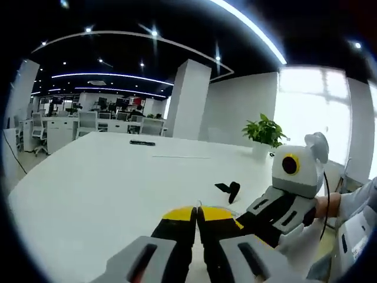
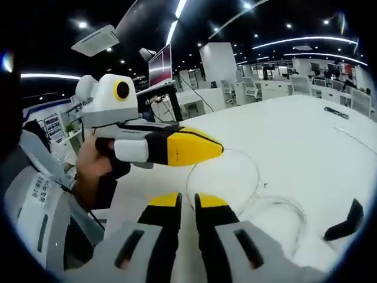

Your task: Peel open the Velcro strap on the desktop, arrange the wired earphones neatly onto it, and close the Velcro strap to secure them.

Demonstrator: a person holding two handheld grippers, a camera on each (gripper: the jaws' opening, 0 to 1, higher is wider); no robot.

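A thin white earphone cable lies in loose loops on the white desk. One loop runs from the tip of my left gripper to my right gripper. Both grippers are shut, and each seems to pinch the cable at its tip. The black Velcro strap lies at the right edge of the right gripper view, apart from the cable. In the left gripper view my left gripper is low in the middle. The right gripper meets it from the right, with the strap just beyond them.
A hand and a grey sleeve hold the left gripper. A potted plant stands at the desk's far edge. A dark flat object lies far back. Office desks and chairs stand beyond the table.
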